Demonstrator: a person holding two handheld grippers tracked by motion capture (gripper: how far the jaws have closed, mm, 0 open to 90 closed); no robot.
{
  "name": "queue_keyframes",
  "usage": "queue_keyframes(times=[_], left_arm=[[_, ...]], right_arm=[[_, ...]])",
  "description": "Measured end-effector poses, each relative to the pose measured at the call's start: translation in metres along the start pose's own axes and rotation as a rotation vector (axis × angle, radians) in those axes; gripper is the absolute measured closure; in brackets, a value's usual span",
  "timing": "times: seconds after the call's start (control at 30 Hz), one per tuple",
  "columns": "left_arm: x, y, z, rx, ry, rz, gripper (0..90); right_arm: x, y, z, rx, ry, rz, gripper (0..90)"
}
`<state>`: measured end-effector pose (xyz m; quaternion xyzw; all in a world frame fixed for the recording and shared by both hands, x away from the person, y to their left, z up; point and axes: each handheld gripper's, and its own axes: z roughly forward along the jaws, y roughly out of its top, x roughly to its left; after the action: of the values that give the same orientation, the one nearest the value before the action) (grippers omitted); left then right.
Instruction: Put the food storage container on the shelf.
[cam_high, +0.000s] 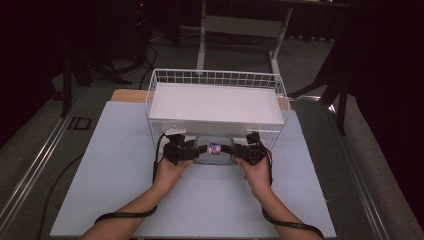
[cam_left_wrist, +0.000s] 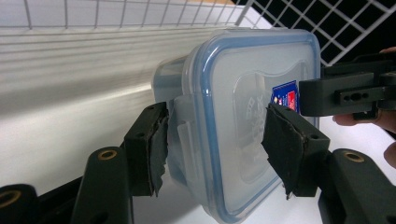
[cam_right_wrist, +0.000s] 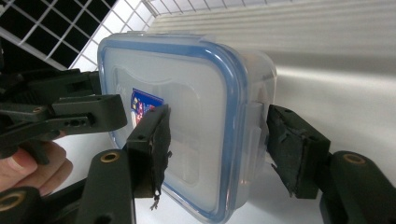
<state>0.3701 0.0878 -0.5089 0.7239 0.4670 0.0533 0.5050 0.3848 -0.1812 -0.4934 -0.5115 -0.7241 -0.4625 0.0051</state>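
Observation:
A clear plastic container (cam_high: 215, 150) with a blue-rimmed lid and a small blue sticker is held between both grippers, just in front of the white wire basket (cam_high: 215, 77). My left gripper (cam_high: 189, 152) clamps its left edge. In the left gripper view, the left gripper (cam_left_wrist: 217, 135) has one pad on the lid and the other on the side clip of the container (cam_left_wrist: 243, 93). My right gripper (cam_high: 241, 153) clamps the opposite edge. The right gripper (cam_right_wrist: 219, 137) grips the container (cam_right_wrist: 187, 93) the same way, lid and clip between its pads. Whether the container rests on the table I cannot tell.
The basket holds a flat white board (cam_high: 215, 102) and stands at the far side of the pale tabletop (cam_high: 125, 175). Its front wire wall (cam_left_wrist: 140, 14) is close behind the container. Dark floor, cables and a table frame (cam_high: 240, 30) lie beyond.

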Motion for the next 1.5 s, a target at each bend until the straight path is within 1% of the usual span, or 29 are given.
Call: queue_keyframes(times=[0.07,0.1,0.2,0.23,0.27,0.3,0.37,0.47,0.5,0.53,0.57,0.6,0.63,0.67,0.7,0.73,0.77,0.8,0.83,0.9,1.0,1.03,1.13,1.2,1.23,1.27,1.33,1.4,1.5], left_arm=[[0.003,-0.002,0.005,-0.006,0.004,-0.011,42.5],[0.003,-0.002,0.005,-0.006,0.004,-0.011,42.6],[0.003,0.001,0.006,-0.011,0.006,0.013,42.7],[0.005,0.001,0.008,-0.022,-0.014,-0.006,42.6],[0.005,0.001,0.008,-0.022,-0.014,-0.006,42.7],[0.007,0.001,0.008,-0.025,-0.023,-0.022,42.7],[0.014,0.004,0.012,-0.033,-0.03,-0.031,42.6],[0.018,0.004,0.013,-0.038,-0.041,-0.042,42.6],[0.019,0.004,0.013,-0.036,-0.046,-0.051,42.6],[0.022,0.005,0.015,-0.041,-0.062,-0.077,42.8],[0.022,0.005,0.015,-0.041,-0.062,-0.077,42.7],[0.025,0.005,0.016,-0.045,-0.069,-0.085,42.6],[0.025,0.005,0.016,-0.045,-0.069,-0.085,42.3],[0.026,0.005,0.017,-0.048,-0.068,-0.097,41.3],[0.025,0.004,0.019,-0.046,-0.067,-0.093,40.4],[0.025,0.004,0.019,-0.046,-0.067,-0.093,39.1],[0.025,0.004,0.02,-0.049,-0.061,-0.083,39.1],[0.025,0.004,0.021,-0.044,-0.054,-0.075,36.3],[0.026,0.004,0.021,-0.047,-0.042,-0.09,35.7],[0.028,0.004,0.021,-0.048,-0.041,-0.089,35.8],[0.027,0.004,0.021,-0.055,-0.032,-0.067,35.8],[0.027,0.005,0.021,-0.055,-0.021,-0.057,35.8],[0.025,0.006,0.021,-0.054,-0.012,-0.049,35.9],[0.023,0.006,0.018,-0.054,0.001,-0.038,36.2],[0.023,0.006,0.017,-0.051,0.006,-0.028,36.2],[0.023,0.006,0.015,-0.049,0.015,-0.006,37.0],[0.023,0.006,0.007,-0.05,0.028,0.026,37.0],[0.022,0.006,0.002,-0.056,0.029,0.028,37.0],[0.019,0.005,-0.006,-0.053,0.046,0.042,37.0]], right_arm=[[-0.005,0.0,0.005,0.008,-0.009,0.001,41.3],[-0.007,0.001,0.006,0.0,0.0,0.009,41.3],[-0.01,0.001,0.006,0.003,0.013,0.03,41.2],[-0.011,0.002,0.006,-0.005,0.015,0.032,41.1],[-0.011,0.002,0.006,-0.005,0.015,0.032,41.1],[-0.011,0.002,0.006,-0.006,0.01,0.043,40.9],[-0.014,0.003,0.008,-0.01,0.014,0.062,40.2],[-0.018,0.006,0.011,-0.023,0.007,0.045,39.6],[-0.018,0.006,0.011,-0.023,0.007,0.045,39.6],[-0.018,0.007,0.012,-0.023,0.011,0.045,39.3],[-0.018,0.007,0.012,-0.023,0.011,0.045,39.3],[-0.017,0.008,0.014,-0.028,0.0,0.065,38.7],[-0.017,0.008,0.014,-0.028,0.0,0.065,38.7],[-0.015,0.007,0.014,-0.038,-0.02,0.039,37.7],[-0.015,0.007,0.014,-0.039,-0.023,0.021,37.2],[-0.017,0.007,0.016,-0.078,-0.033,-0.049,37.1],[-0.017,0.007,0.016,-0.078,-0.033,-0.049,37.1],[-0.011,0.007,0.015,-0.061,-0.071,-0.032,38.8],[-0.005,0.007,0.013,-0.03,-0.071,0.013,40.5],[-0.004,0.007,0.014,-0.03,-0.087,-0.002,40.2],[-0.005,0.007,0.016,-0.058,-0.098,-0.051,39.2],[-0.005,0.007,0.018,-0.059,-0.098,-0.046,36.3],[-0.002,0.005,0.019,-0.079,-0.117,-0.076,36.4],[0.002,0.004,0.018,-0.107,-0.166,-0.15,37.6],[0.002,0.004,0.018,-0.107,-0.166,-0.15,37.6],[0.008,0.002,0.015,-0.114,-0.21,-0.206,37.6],[0.011,0.001,0.01,-0.117,-0.219,-0.218,37.6],[0.01,-0.001,0.008,-0.124,-0.192,-0.222,37.7],[0.012,-0.003,0.007,-0.127,-0.192,-0.234,37.7]])
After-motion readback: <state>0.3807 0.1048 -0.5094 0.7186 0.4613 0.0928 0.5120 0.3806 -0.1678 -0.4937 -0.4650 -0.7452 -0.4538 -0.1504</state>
